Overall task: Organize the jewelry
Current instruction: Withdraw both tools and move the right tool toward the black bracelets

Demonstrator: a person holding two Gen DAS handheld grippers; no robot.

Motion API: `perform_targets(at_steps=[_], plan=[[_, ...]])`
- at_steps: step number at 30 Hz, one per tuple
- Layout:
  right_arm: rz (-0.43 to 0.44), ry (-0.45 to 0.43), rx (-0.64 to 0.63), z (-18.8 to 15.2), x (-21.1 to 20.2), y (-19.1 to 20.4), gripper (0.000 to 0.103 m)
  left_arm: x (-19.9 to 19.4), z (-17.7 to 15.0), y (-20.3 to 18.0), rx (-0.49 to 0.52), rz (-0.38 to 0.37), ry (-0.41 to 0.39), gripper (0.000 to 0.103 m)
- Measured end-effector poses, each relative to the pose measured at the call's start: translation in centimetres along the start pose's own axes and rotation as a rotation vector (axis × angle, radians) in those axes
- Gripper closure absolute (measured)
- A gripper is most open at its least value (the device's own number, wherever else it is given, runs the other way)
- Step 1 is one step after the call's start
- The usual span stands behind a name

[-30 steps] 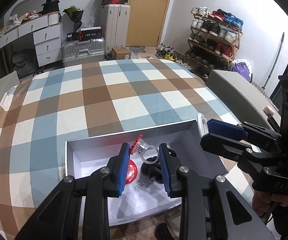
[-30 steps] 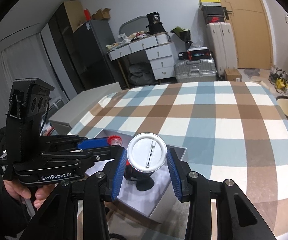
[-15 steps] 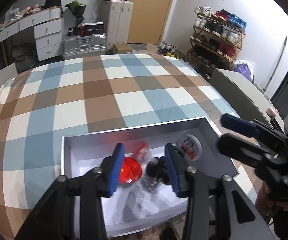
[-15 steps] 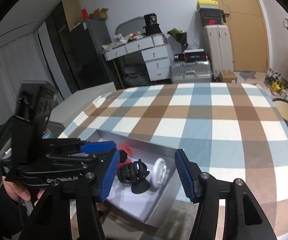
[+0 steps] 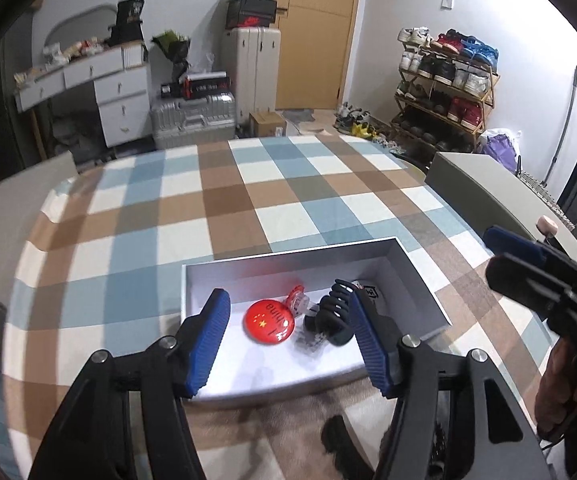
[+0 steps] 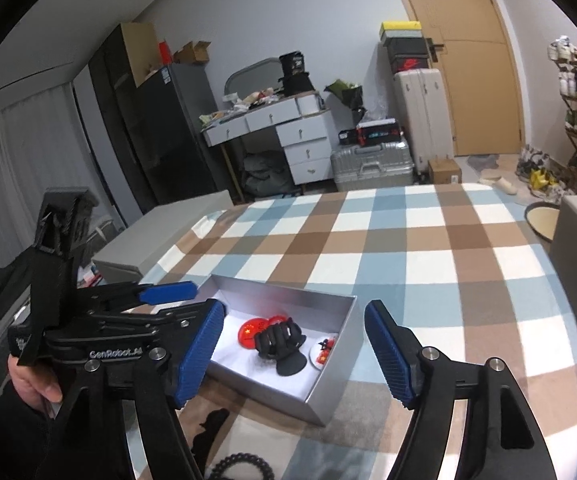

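One grey box (image 5: pixel 404 258), one black hair claw (image 5: pixel 334 312), two round badges (image 6: pixel 250 330), one clear ring (image 5: pixel 298 300)

1. Left wrist view: looks forward and steeply down along its own fingers, close above the grey box (image 5: pixel 420 280) at lower centre.
2. Right wrist view: shallower tilt, box (image 6: pixel 330 364) lower centre.
3. Shared: box, checked tablecloth (image 5: pixel 224 204), far-wall dresser (image 6: pixel 288 136).
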State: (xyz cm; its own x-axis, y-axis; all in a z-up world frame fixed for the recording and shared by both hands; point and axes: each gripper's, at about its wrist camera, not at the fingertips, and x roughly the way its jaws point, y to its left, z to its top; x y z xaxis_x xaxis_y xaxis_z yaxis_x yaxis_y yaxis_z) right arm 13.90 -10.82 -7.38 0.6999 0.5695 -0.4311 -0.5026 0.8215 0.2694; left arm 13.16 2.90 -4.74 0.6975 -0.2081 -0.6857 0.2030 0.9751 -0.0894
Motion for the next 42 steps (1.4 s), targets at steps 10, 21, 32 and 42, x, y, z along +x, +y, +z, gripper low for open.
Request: perform_targets(at_steps=[10,21,32,42], plan=[[0.001,-0.048,-0.038,-1.0,-4.3,2.2,0.014,-3.9,-1.7,-1.1,-0.007,0.081,-0.047,0.023],[0.012,-0.029,-0.06,-4.8,-8.2,3.8,0.005,-6.5,-6.0,-2.1,-0.039,0.105,-0.074,0.018],[0.035,0.13,-0.051,-11.0,-8.2,3.9,0.005,-5.6,-11.9,-2.0,-0.121,0.076,0.034,0.014],[0.158,0.242,0.048,-13.9,-5.4,4.1,0.01,-5.7,-14.9,-0.6,-0.196,0.068,0.104,0.014]])
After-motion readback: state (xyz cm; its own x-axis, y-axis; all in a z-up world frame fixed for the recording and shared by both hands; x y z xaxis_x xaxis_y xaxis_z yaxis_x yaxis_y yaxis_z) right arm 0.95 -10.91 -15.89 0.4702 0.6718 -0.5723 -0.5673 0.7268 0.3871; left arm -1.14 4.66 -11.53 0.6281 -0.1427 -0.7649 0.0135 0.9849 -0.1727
